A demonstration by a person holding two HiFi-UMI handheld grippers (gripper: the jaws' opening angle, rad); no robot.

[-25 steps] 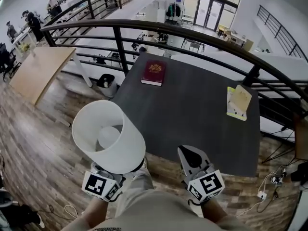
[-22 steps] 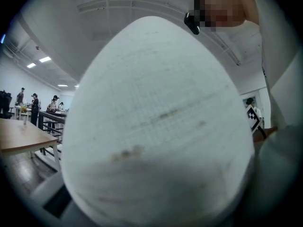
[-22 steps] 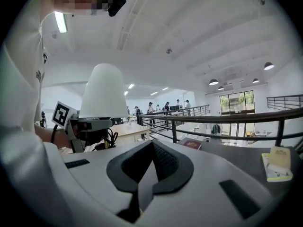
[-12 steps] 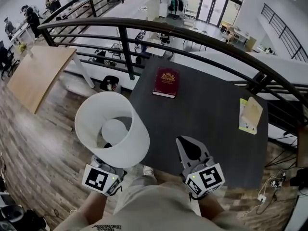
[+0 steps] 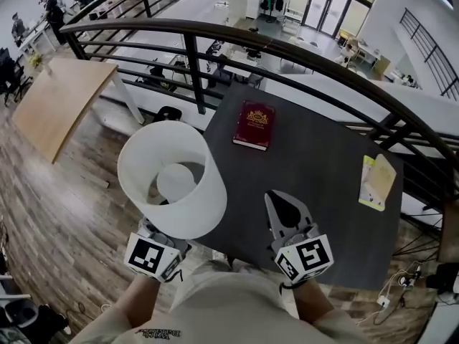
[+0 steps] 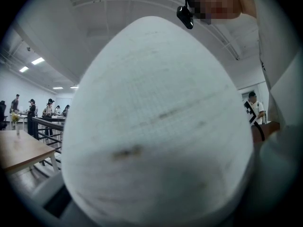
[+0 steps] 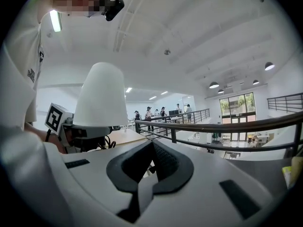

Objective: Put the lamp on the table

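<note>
The lamp (image 5: 172, 181) has a wide white shade, seen from above with its round inside showing. It rides upright on my left gripper (image 5: 166, 233), which is shut on its lower part; the shade hides the jaws. The shade hangs over the near left edge of the dark table (image 5: 323, 156). That shade (image 6: 156, 126) fills the left gripper view. From the right gripper view the lamp (image 7: 100, 96) stands on top of the left gripper (image 7: 80, 134). My right gripper (image 5: 281, 201) is shut with nothing in it, above the table's near edge, beside the lamp.
A red book (image 5: 254, 125) lies at the table's far left. A yellow-green booklet (image 5: 378, 181) lies at its right edge. A dark metal railing (image 5: 215, 34) curves behind the table. A wooden table (image 5: 57, 106) stands at the left on the plank floor.
Both grippers and the lamp have come forward to the dark table. The shade now overlaps its near left edge. The jaws look the same.
</note>
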